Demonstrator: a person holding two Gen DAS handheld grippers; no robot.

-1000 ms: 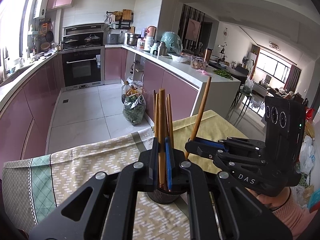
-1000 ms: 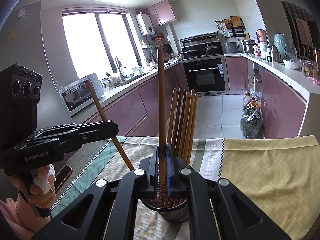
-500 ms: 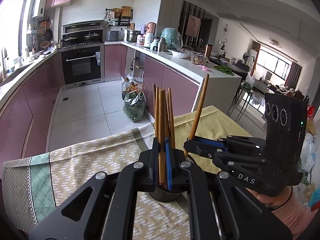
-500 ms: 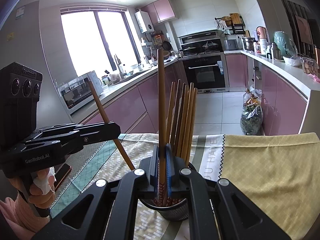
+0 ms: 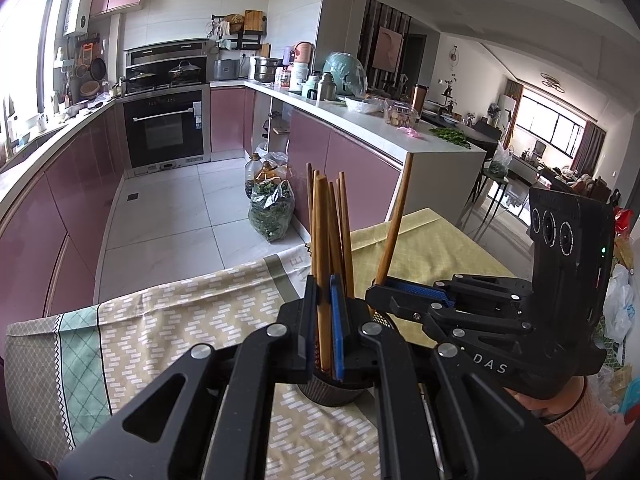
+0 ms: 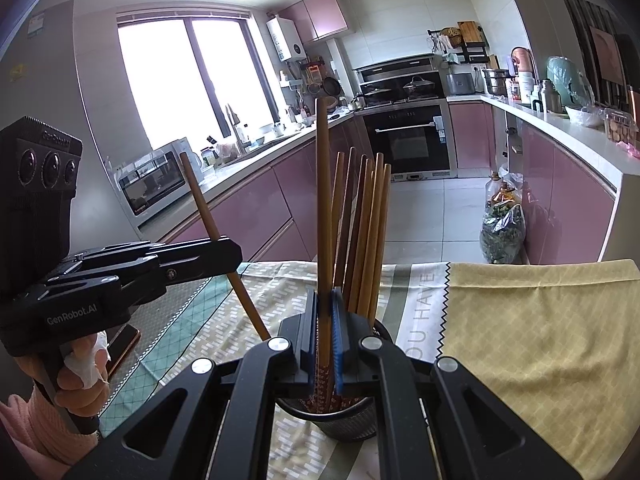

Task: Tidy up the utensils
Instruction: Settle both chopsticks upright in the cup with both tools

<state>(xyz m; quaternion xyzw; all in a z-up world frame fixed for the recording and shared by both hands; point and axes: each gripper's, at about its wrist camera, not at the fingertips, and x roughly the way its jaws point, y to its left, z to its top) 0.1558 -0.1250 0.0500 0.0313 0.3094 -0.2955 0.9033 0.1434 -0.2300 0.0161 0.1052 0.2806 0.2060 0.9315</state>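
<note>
Left gripper [image 5: 325,316]: its jaws were pressed together on one wooden chopstick [image 5: 322,264], which was held nearly straight up.
Right gripper [image 6: 325,332]: its jaws were clamped on a second chopstick [image 6: 322,208], also held upright, its patterned lower end seen inside the holder.
Holder [image 6: 352,420]: a dark mesh cup was stood on the table, just below both grippers' tips.
Other chopsticks [image 6: 366,232]: a bunch was stood in the holder, leaned a little to the right.
Tablecloth [image 6: 532,340]: a yellow part was seen on the right and a patterned green and beige part on the left.
Phone [image 6: 122,346]: it was laid on the cloth at the near left, beside the person's hand [image 6: 78,372].
Kitchen: pink cabinets and a black oven [image 5: 166,130] were seen far behind.
</note>
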